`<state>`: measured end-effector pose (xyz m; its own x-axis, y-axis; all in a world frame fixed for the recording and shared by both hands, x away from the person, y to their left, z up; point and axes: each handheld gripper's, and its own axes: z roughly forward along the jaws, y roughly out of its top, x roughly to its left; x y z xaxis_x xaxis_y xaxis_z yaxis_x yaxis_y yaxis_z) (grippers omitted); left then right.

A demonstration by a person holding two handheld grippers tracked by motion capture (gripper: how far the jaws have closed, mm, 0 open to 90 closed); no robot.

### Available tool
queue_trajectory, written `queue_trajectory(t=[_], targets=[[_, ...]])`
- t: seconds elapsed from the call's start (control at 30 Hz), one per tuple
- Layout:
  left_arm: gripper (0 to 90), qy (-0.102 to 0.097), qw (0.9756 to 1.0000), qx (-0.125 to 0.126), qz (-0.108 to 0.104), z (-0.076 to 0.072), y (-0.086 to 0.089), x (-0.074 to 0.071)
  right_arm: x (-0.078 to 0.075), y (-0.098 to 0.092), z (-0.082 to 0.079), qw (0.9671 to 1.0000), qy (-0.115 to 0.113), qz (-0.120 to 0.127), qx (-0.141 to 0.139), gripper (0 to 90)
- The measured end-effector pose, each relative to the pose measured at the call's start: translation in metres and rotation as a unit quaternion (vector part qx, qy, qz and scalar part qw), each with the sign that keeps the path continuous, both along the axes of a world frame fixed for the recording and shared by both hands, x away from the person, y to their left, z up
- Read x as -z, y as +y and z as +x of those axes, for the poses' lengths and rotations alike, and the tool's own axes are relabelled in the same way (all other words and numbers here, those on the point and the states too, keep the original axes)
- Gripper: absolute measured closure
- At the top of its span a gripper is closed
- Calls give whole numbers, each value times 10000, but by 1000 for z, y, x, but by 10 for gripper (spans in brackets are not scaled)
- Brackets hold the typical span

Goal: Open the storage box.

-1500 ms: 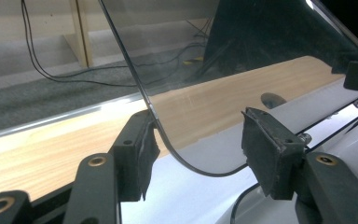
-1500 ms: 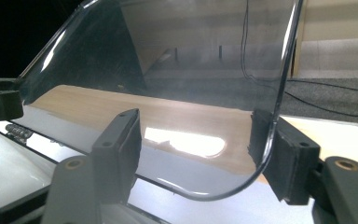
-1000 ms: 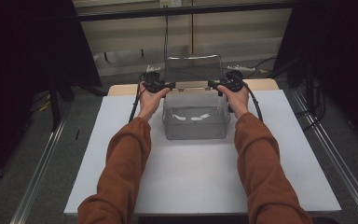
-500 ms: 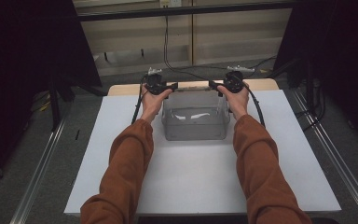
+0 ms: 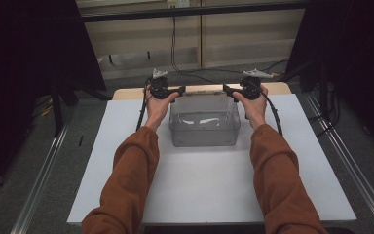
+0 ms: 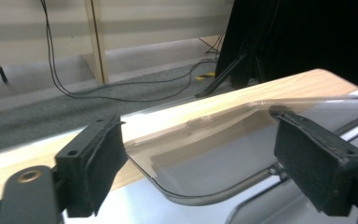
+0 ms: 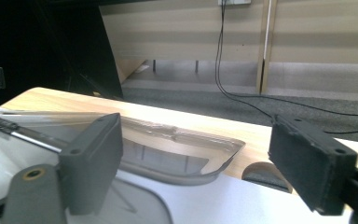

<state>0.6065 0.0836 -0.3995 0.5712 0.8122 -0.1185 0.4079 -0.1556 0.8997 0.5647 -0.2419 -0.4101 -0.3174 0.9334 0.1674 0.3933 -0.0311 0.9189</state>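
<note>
1. Clear plastic bin (image 5: 204, 127) is seen standing on the white tabletop (image 5: 209, 190), toward the far edge, between the two outstretched forearms in rust-coloured sleeves (image 5: 126, 180). A strip of wooden table edge (image 5: 126, 93) is visible just behind the white surface, with grey floor and trailing black cables (image 5: 175, 53) beyond.

2. Transparent lid (image 5: 202, 89) is shown at the far side of the bin, along its top rim, spanning the gap between the two grippers. In the left gripper view one rounded corner of the lid (image 6: 200, 154) is seen lying between the black jaws, clear of both pads; in the right gripper view the opposite rounded corner (image 7: 182, 154) is seen in the same way.

3. Left gripper (image 5: 181, 90) is held at the lid's left end. Its jaws have just been opening and are shown spread wide, with the lid's corner between them but not pressed by either pad.

4. Right gripper (image 5: 225, 89) is held at the lid's right end. Its jaws have likewise just been opening and stand released, the lid's corner lying loose in the gap.
</note>
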Motion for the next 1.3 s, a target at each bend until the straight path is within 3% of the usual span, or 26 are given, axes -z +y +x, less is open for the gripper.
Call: queue_trajectory(t=[0.1,0.2,0.57,0.67,0.7,0.97,1.3], targets=[[136,-136,9999,50,-86,-7,0,-1,-1,0,-6,10000,-73,-4,-40,127],[101,-217,9997,130,64,-13,2,-2,-4,0,-12,9998,-177,-72,-31,101],[44,-450,9980,307,-316,-40,17,-10,-18,3,-35,9980,-559,-225,-212,63],[43,-611,9965,424,-381,-50,20,-15,-20,4,-42,9973,-650,-258,-207,63],[40,-709,9960,434,-318,-55,22,-16,-21,4,-45,9970,-684,-283,-205,63],[42,-904,9947,406,-266,-77,33,-17,-21,-2,-68,9963,-787,-277,-216,53],[41,-1036,9931,401,-365,-101,41,-20,-22,-5,-95,9943,-991,-332,-201,40]])
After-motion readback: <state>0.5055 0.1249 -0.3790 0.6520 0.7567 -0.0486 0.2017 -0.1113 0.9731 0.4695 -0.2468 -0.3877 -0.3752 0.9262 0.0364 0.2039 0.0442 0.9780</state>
